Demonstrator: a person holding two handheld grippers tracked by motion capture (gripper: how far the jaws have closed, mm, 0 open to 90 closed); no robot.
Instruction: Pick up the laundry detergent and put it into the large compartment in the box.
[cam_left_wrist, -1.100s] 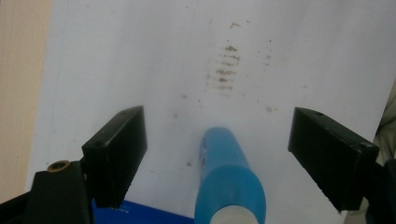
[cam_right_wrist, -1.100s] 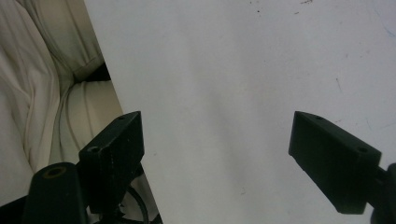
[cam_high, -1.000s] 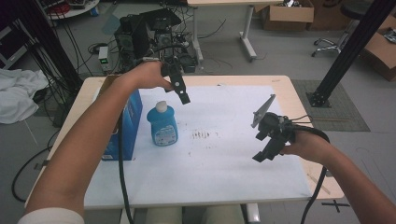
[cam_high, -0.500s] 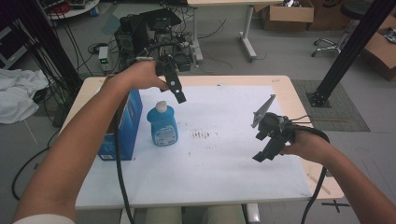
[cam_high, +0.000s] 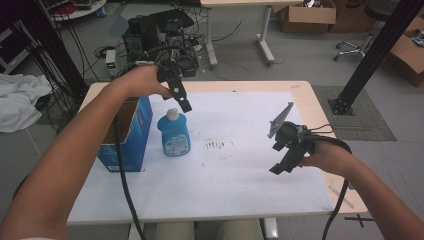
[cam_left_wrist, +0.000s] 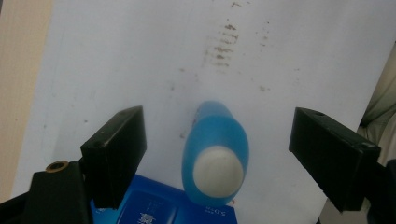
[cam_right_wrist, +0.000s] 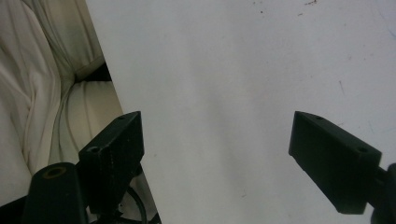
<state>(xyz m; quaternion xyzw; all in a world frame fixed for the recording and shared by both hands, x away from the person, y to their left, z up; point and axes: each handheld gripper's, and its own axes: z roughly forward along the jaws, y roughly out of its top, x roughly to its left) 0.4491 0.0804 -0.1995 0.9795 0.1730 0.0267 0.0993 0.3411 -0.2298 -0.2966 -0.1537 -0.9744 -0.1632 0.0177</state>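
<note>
High view: I hold my left gripper (cam_high: 183, 101) in the air over the far left part of the table (cam_high: 320, 112), directly above and just beyond the white cap of the blue bottle (cam_high: 174, 134). The bottle stands upright on the white sheet (cam_high: 240, 175) that covers most of the tabletop, just beside an open blue box (cam_high: 131, 135) on its left; whether the two touch I cannot tell. A patch of small brown marks (cam_high: 216, 145) lies on the sheet to the right of the bottle.

Left gripper view: my jaws are spread wide, one at each side of the frame, and the bottle (cam_left_wrist: 215, 156) appears between them from above, white cap toward the camera. Neither jaw touches it; there is clear sheet on both sides of the bottle. The printed top edge of the blue box (cam_left_wrist: 154, 210) lies at the bottom of the frame, and the brown marks (cam_left_wrist: 224, 44) show on the sheet beyond the bottle.

High view: my right gripper (cam_high: 284, 160) hangs over the right part of the sheet, well apart from the bottle, with its grey plate raised.

Right gripper view: its jaws are likewise spread wide with nothing between them. Below them lies bare white sheet (cam_right_wrist: 243, 93), whose near edge runs diagonally through the left part of the frame, with pale cloth (cam_right_wrist: 42, 84) beyond that edge.
</note>
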